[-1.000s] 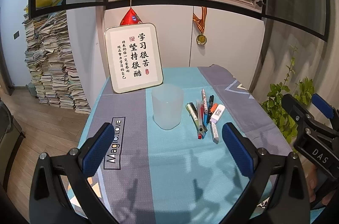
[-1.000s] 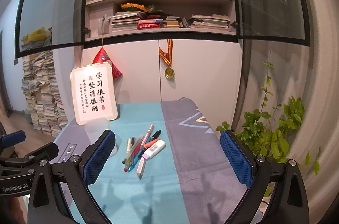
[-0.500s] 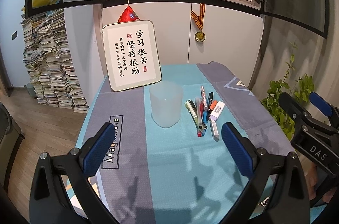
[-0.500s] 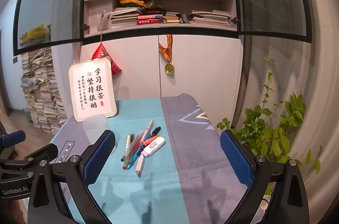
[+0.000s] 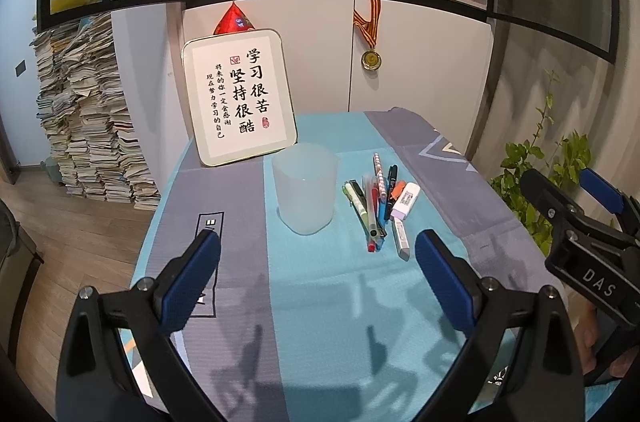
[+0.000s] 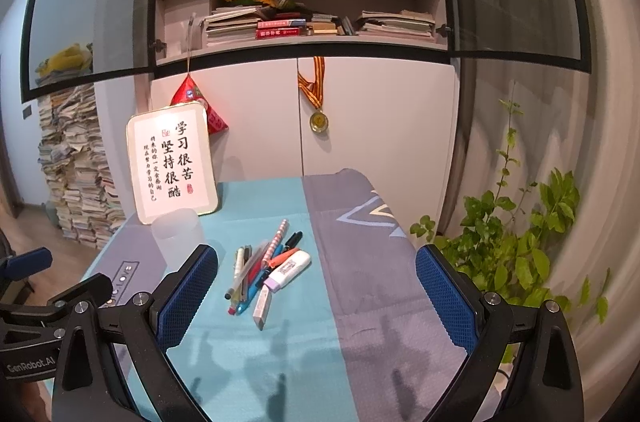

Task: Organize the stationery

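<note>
A frosted translucent cup (image 5: pixel 306 188) stands upright on the blue and grey tablecloth (image 5: pixel 312 298); it also shows in the right wrist view (image 6: pixel 176 236). A loose pile of pens (image 5: pixel 372 206), with a white correction tape (image 5: pixel 406 200) and a grey marker (image 5: pixel 400 240), lies right of the cup. The pile also shows in the right wrist view (image 6: pixel 262 268). My left gripper (image 5: pixel 318 282) is open and empty, in front of the cup. My right gripper (image 6: pixel 316 296) is open and empty, in front of the pens.
A framed calligraphy sign (image 5: pixel 240 102) leans at the table's back behind the cup. White cabinets and bookshelves stand behind. A green plant (image 6: pixel 520 242) is right of the table. Stacks of books (image 5: pixel 84 126) stand on the floor at left.
Both grippers have tilted slightly, so the table and cup sit a little higher in view. Nothing on the table has moved.
</note>
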`<state>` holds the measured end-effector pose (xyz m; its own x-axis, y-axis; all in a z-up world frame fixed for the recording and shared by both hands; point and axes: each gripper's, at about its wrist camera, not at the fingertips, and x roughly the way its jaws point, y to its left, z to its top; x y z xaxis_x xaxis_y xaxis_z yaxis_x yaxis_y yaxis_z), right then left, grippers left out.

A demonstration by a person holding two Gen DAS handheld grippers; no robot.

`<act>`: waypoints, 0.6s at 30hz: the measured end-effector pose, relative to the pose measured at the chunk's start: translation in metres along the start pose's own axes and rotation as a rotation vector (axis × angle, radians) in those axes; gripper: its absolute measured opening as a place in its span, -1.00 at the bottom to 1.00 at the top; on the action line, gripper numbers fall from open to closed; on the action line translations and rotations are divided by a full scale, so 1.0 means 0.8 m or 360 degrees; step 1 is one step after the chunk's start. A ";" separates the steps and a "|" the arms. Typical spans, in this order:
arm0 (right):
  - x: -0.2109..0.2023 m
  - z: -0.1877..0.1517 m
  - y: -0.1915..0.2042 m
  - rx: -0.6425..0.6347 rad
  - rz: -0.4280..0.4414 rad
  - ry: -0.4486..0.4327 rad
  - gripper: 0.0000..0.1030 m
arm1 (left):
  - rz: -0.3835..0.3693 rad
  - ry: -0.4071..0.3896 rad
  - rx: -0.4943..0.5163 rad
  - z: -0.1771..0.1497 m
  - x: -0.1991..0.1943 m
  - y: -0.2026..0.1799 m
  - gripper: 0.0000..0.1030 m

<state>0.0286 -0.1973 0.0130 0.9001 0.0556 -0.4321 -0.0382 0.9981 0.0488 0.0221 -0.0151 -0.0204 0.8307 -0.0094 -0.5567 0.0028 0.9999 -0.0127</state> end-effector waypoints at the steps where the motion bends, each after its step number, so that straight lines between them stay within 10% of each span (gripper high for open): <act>1: 0.001 0.000 0.000 0.0000 0.0000 0.0000 0.93 | -0.0001 0.0001 0.0000 0.000 0.001 0.000 0.88; 18: 0.014 -0.003 -0.012 0.0028 -0.0014 0.0040 0.93 | -0.0049 0.0071 0.0002 -0.004 0.017 -0.002 0.59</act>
<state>0.0378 -0.2065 0.0053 0.8891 0.0475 -0.4552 -0.0224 0.9979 0.0604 0.0318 -0.0172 -0.0302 0.8044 -0.0405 -0.5926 0.0286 0.9992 -0.0294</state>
